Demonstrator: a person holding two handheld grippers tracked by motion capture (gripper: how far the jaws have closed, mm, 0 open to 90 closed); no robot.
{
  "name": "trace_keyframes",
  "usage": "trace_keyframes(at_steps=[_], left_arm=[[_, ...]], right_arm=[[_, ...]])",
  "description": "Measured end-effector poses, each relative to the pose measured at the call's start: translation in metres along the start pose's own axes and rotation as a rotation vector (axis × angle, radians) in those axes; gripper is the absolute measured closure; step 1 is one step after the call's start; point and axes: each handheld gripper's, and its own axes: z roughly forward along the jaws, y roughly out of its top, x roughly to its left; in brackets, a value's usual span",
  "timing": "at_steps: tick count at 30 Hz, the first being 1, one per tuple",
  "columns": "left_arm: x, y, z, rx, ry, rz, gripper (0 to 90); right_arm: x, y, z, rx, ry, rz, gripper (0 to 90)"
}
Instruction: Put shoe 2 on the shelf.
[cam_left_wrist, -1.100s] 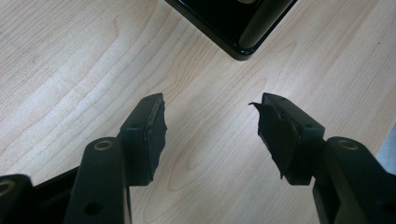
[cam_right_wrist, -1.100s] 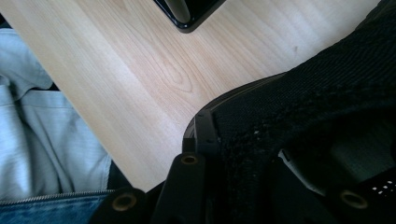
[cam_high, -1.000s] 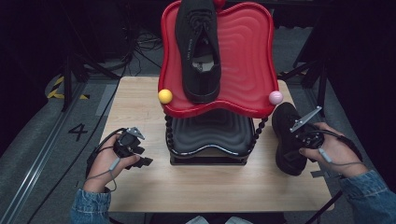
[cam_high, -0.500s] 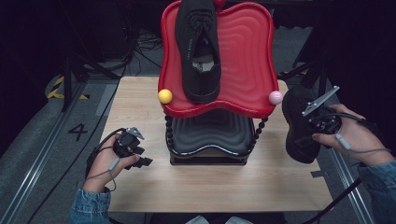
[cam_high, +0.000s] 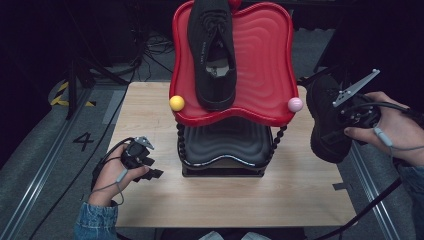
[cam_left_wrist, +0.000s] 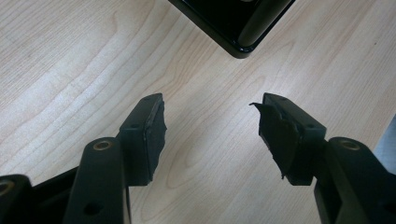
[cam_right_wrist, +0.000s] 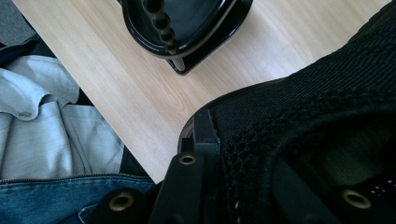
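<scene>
We've got the right gripper (cam_high: 345, 117) clamped on the black shoe (cam_high: 325, 125) at its collar, soft knit between fingers, light; left gripper (cam_left_wrist: 210, 135) spread empty.

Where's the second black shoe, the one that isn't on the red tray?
In the high view the second black shoe is at the table's right edge, clamped in the right gripper, beside the red tray's pink ball.

The left hand (cam_high: 112, 172) lay low at the near left, its denim-cuffed forearm coming up from below, holding the left gripper (cam_high: 152, 167) with its fingers (cam_left_wrist: 144, 135) spread wide apart and nothing between them. The right hand (cam_high: 395, 125) was raised at the far right, and the right gripper (cam_high: 345, 117) had its fingers (cam_right_wrist: 205, 135) clamped on a black shoe (cam_high: 327, 122).
</scene>
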Motion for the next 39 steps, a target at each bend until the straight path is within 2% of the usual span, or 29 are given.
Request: trace_keyframes(at_steps=[17,30,34,39], left_arm=[[-0.001,-0.001,0.0,0.008,-0.01,0.014,40.4],[-0.001,-0.001,0.001,0.017,-0.017,0.017,39.8],[-0.003,-0.001,0.002,0.037,-0.039,0.02,41.8],[-0.002,-0.001,0.001,0.028,-0.023,0.017,40.6]], right_arm=[[0.008,0.022,-0.051,-0.036,-0.02,-0.03,86.4],[0.014,0.036,-0.078,-0.053,-0.038,-0.052,86.5],[0.016,0.041,-0.087,-0.052,-0.042,-0.051,86.5],[0.019,0.045,-0.093,-0.056,-0.058,-0.063,86.5]])
